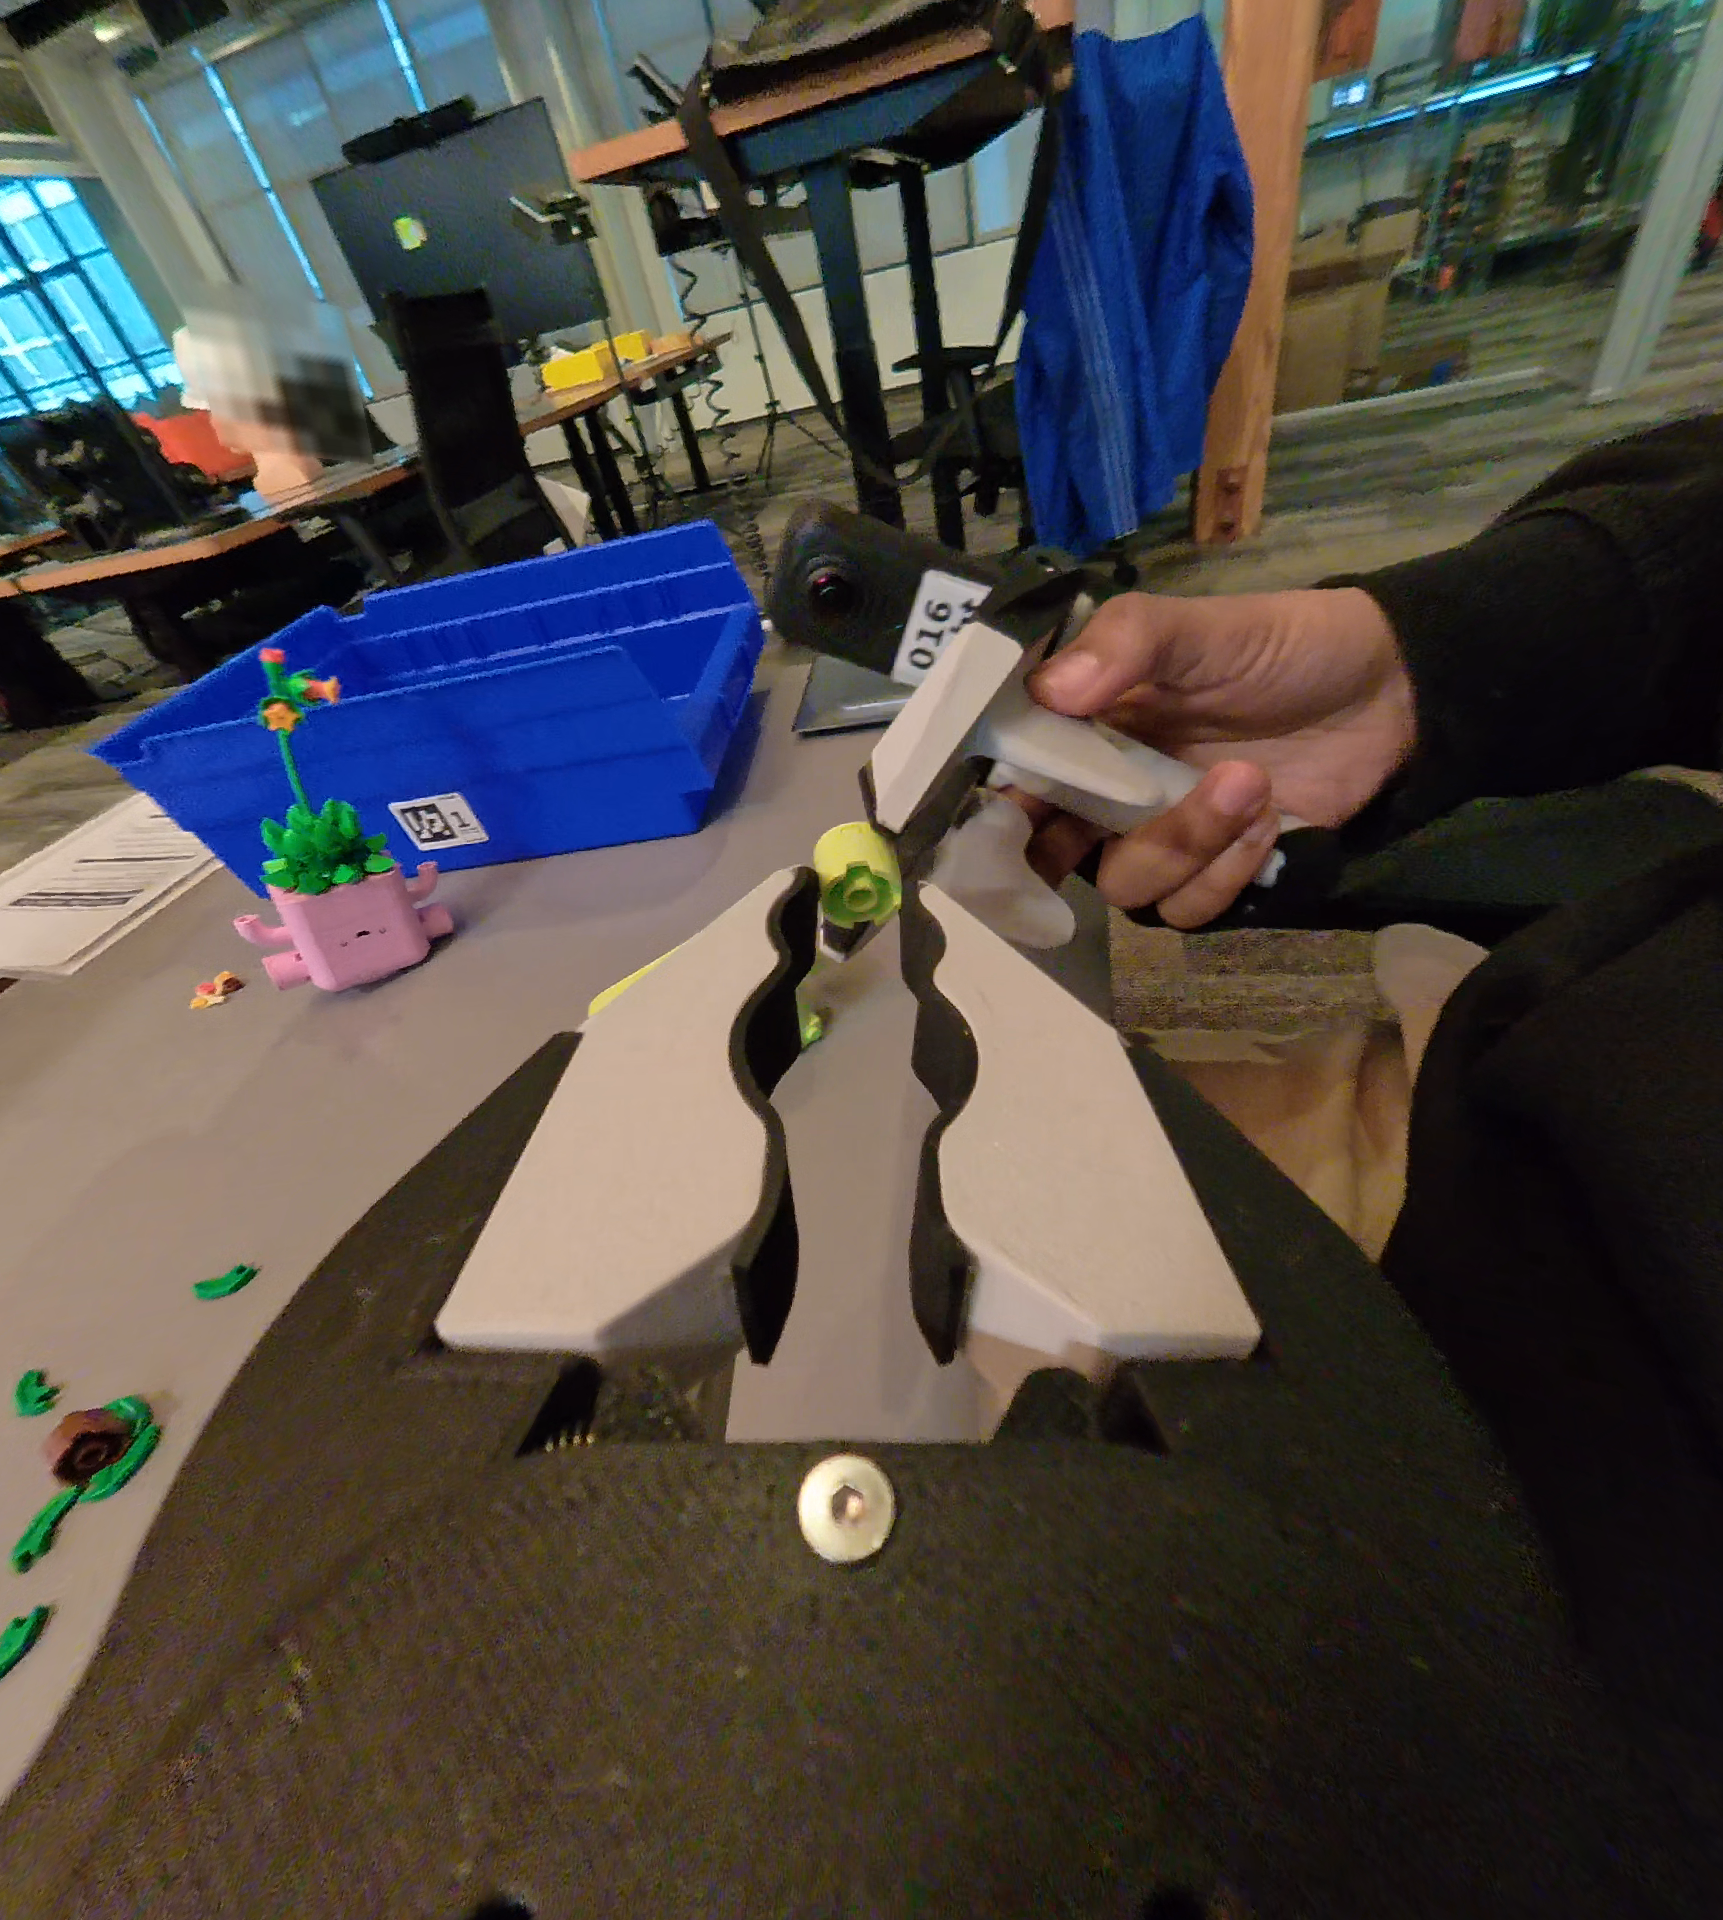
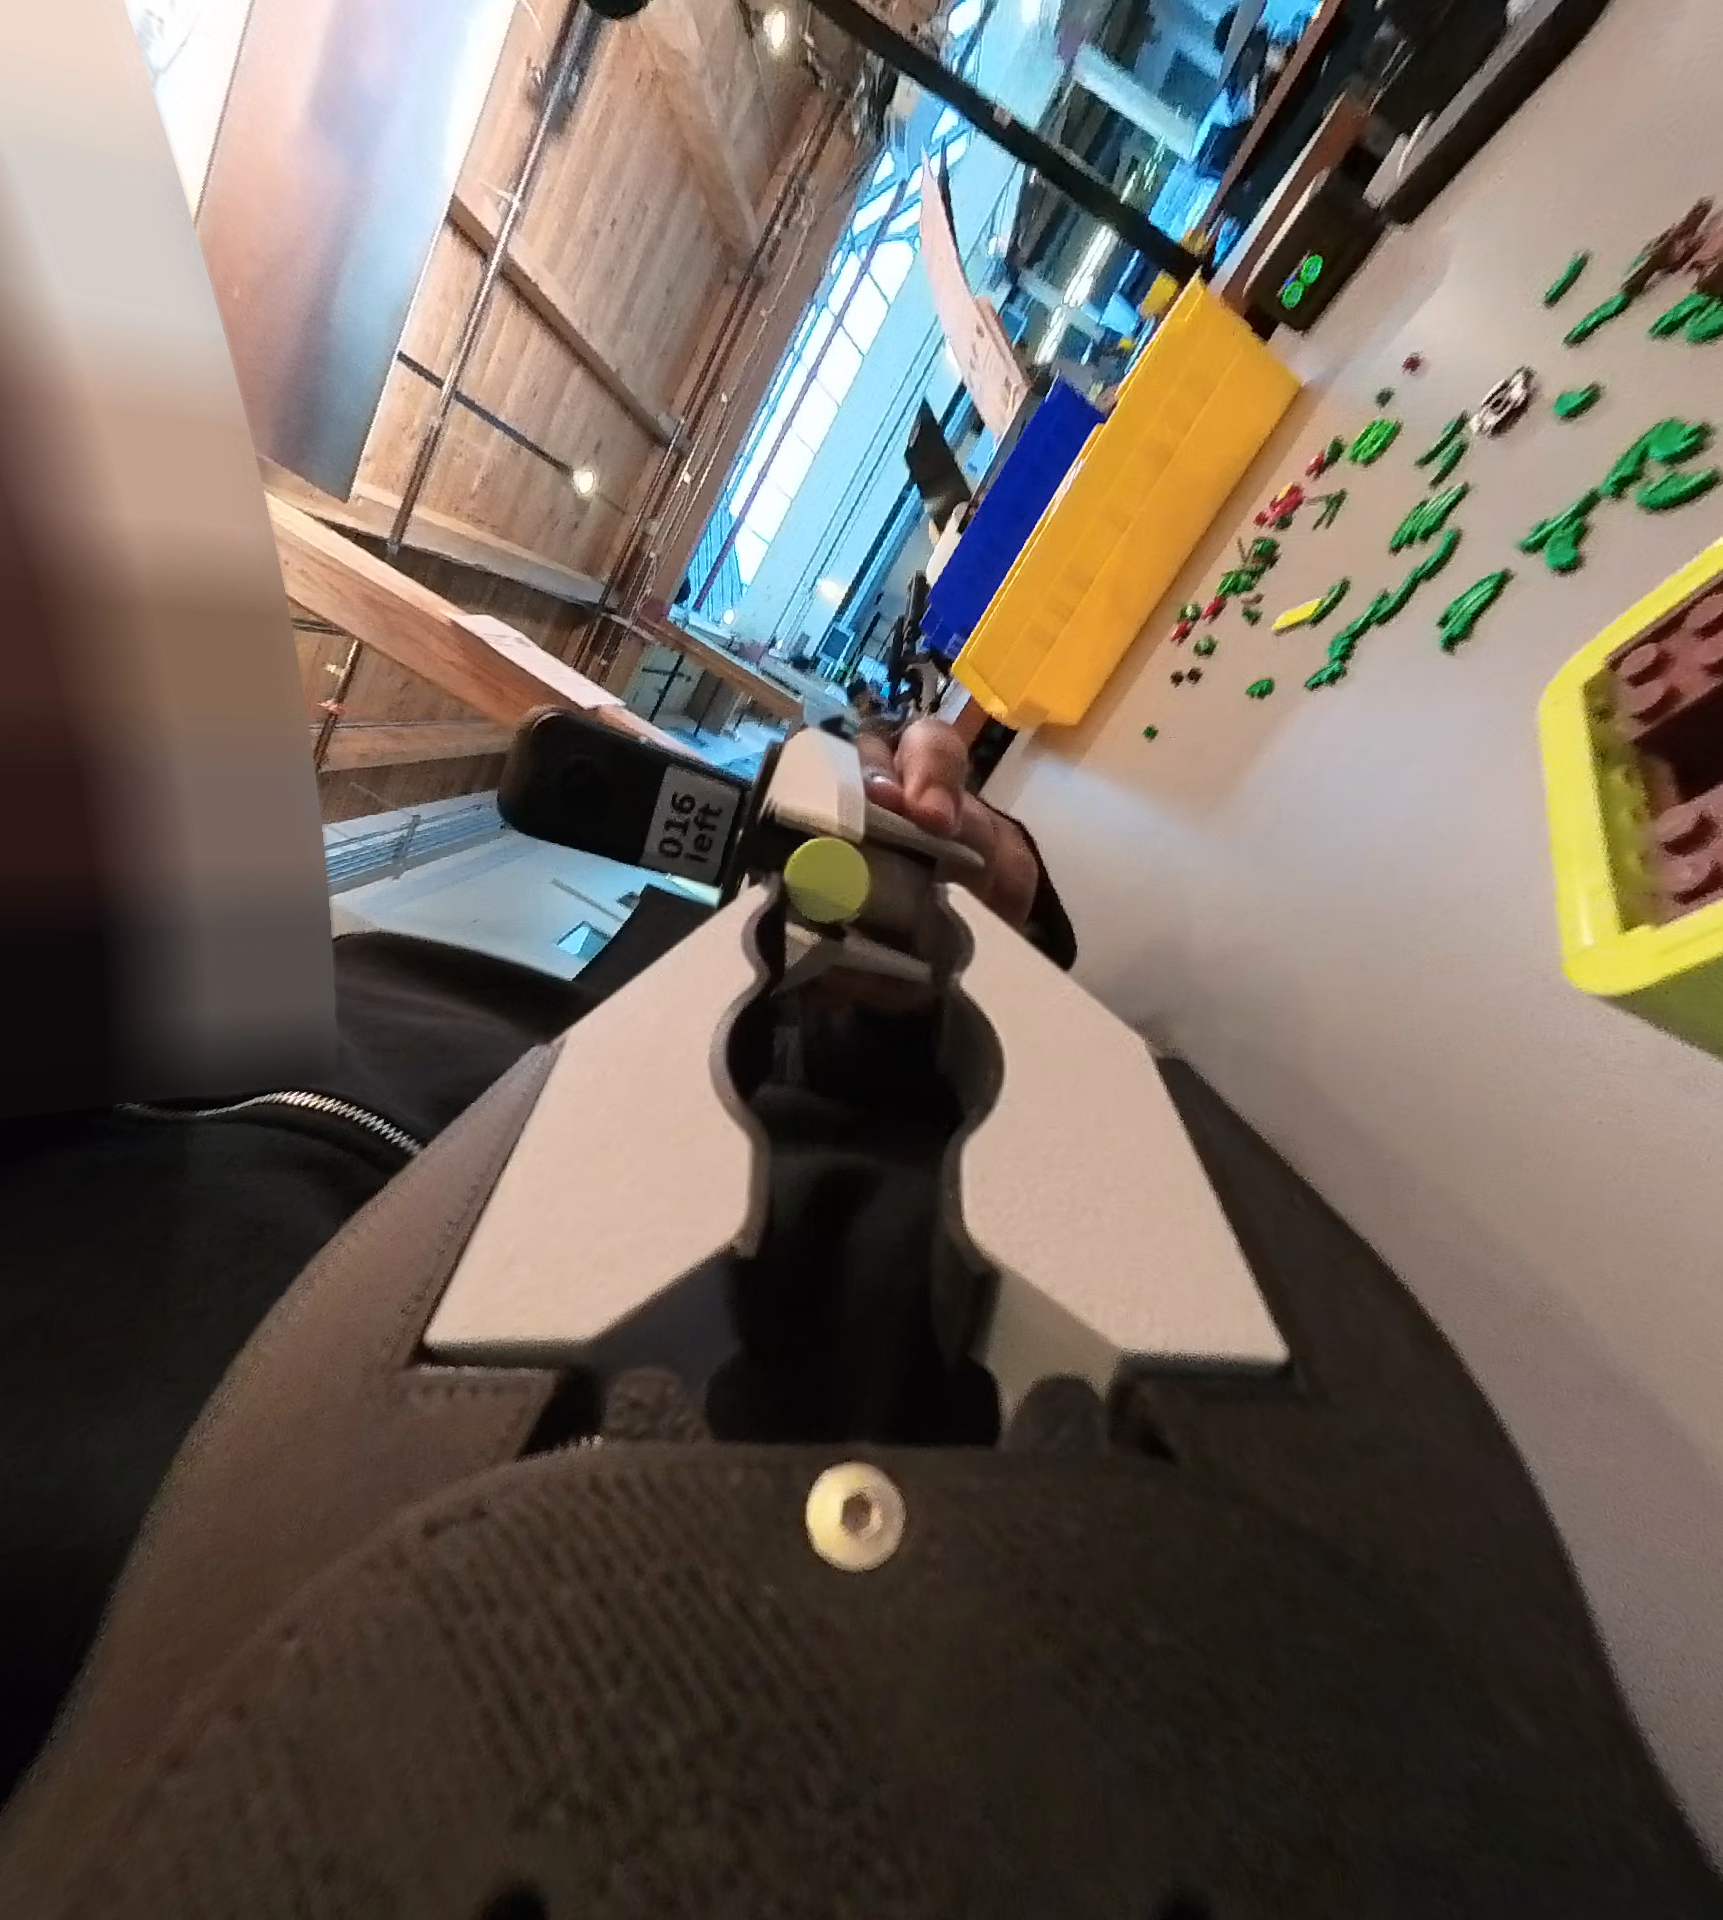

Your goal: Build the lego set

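Note:
A small lime-green round piece [image 1: 857, 883] is held in the air above the grey table's near edge. My left gripper [image 1: 859, 902] is shut on it, pads touching both sides. My right gripper [image 2: 857, 920] faces it from the opposite side, turned crosswise. Its fingers [image 1: 940, 717] stand above and below the piece with a wider gap, so it is open. The piece's smooth end [image 2: 826, 881] shows in the right wrist view. A lime-green square pot [image 2: 1688, 790] with brown bricks inside stands on the table. A finished pink pot figure [image 1: 348, 925] carries a green plant and a flower stalk.
A blue bin [image 1: 483, 707] stands behind the pink figure, beside a paper sheet [image 1: 57, 883]. A yellow bin [image 2: 1127, 540] and another blue bin [image 2: 1013, 509] line the far edge. Several loose green leaf pieces [image 2: 1459, 520] and a brown piece [image 1: 88, 1449] lie scattered. A person's hand [image 1: 1231, 727] holds the right gripper. My two grippers' fingertips are within a few centimetres of each other.

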The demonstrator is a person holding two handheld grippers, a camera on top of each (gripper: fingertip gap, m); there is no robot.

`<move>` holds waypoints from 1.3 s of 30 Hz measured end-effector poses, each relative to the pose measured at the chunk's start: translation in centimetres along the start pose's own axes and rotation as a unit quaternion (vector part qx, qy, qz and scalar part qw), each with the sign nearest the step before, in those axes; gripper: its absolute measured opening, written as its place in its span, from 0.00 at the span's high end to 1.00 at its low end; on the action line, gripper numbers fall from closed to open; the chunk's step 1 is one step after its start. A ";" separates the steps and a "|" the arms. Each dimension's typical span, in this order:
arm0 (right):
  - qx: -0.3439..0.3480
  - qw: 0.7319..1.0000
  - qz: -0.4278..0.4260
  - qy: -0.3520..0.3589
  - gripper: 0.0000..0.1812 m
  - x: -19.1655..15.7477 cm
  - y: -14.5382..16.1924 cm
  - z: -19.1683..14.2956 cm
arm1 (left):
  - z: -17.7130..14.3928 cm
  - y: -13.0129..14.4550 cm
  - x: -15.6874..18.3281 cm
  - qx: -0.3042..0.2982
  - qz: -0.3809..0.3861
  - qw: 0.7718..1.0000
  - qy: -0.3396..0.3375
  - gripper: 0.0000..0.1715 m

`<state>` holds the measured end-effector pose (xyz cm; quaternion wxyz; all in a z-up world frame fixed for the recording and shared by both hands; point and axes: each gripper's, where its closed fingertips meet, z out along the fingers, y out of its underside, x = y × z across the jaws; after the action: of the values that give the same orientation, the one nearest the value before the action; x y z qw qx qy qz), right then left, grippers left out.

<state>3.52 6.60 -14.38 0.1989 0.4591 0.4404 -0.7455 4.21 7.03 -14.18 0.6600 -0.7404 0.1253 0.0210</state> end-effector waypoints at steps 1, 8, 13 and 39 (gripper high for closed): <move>-0.012 1.000 0.007 -0.006 0.85 -0.2 0.2 0.0 | -0.1 -0.1 0.2 0.003 -0.003 1.000 0.008 0.93; -0.101 0.994 0.023 -0.023 0.88 -1.1 2.5 0.3 | -0.5 0.1 2.2 -0.010 -0.025 0.995 0.092 0.93; -0.121 0.992 0.031 -0.017 0.92 -0.9 3.1 0.2 | -0.4 0.7 2.7 -0.032 -0.009 0.994 0.099 0.93; -0.164 0.895 -0.259 0.326 0.92 4.6 1.7 -7.3 | 8.7 9.5 -5.2 -0.333 0.114 0.915 0.196 0.57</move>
<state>6.09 12.32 -20.53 -0.0830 0.5067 0.6998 -0.4966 -1.67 15.43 -23.54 0.3300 -0.8873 0.3220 -0.0090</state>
